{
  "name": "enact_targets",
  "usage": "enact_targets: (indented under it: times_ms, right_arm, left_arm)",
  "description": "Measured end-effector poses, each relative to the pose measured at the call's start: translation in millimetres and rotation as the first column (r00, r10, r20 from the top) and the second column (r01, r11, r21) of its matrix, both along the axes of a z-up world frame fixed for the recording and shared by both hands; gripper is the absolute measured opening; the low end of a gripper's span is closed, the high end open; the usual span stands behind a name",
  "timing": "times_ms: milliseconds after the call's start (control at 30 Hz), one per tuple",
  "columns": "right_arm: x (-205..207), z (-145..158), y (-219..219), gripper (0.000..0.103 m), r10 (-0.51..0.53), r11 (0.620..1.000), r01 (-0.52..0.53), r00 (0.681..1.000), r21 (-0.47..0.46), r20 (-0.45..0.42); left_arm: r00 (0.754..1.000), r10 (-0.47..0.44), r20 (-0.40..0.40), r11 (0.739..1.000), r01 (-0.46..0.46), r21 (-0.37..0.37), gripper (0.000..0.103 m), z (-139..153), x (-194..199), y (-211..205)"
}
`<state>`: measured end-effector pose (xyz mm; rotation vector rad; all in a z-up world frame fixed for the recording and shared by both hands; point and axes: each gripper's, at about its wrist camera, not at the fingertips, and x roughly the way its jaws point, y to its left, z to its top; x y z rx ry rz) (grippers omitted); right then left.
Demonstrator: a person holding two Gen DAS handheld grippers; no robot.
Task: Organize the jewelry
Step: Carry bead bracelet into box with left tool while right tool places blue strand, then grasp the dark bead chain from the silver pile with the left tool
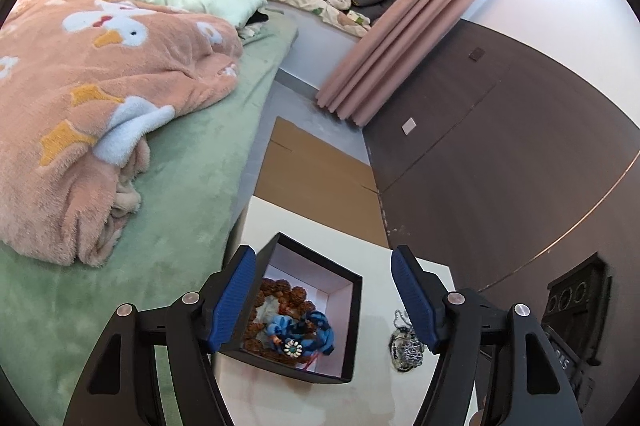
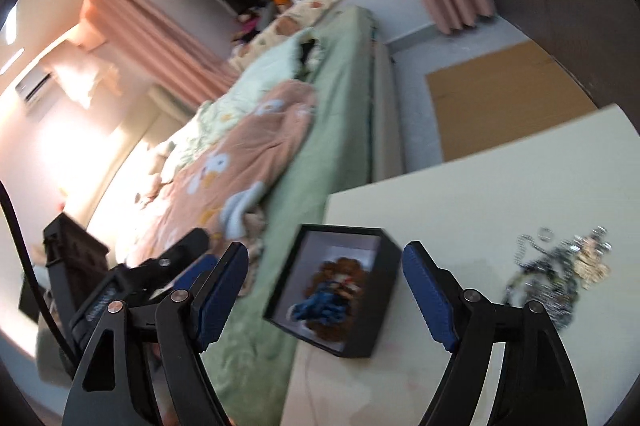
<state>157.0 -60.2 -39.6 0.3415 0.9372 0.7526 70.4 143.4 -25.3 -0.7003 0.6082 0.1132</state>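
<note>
A white table beside a bed holds a box; only the right view shows the jewelry pile whole. Both grippers hang spread, empty.

The right wrist view is smeared, so the jewelry pile on the table reads only as grey tangle and the box contents as brown and blue blobs. In the left wrist view the left pad hides the box's near corner, the right pad covers part of a silver chain, and both grippers' arms run off the lower edge.
</note>
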Motion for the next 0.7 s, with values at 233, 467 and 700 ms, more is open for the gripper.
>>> enact_targets:
  times_ms: [233, 467, 700]
  right_arm:
    - [11, 3, -48, 0.080, -0.105, 0.994, 0.103, 0.994, -0.043, -0.028]
    - [22, 1, -91, 0.080, -0.218, 0.970, 0.208, 0.974, -0.125, -0.069]
    - [26, -5, -128, 0.080, -0.282, 0.946, 0.258, 0.954, -0.194, -0.105]
  left_arm:
    - [0.999, -0.034, -0.010, 0.999, 0.034, 0.032, 0.071, 0, 11, -21]
    - [0.996, -0.084, -0.026, 0.995, 0.085, 0.050, 0.071, -6, 26, -48]
    - [0.985, -0.165, -0.039, 0.983, 0.168, 0.074, 0.071, -9, 41, -87]
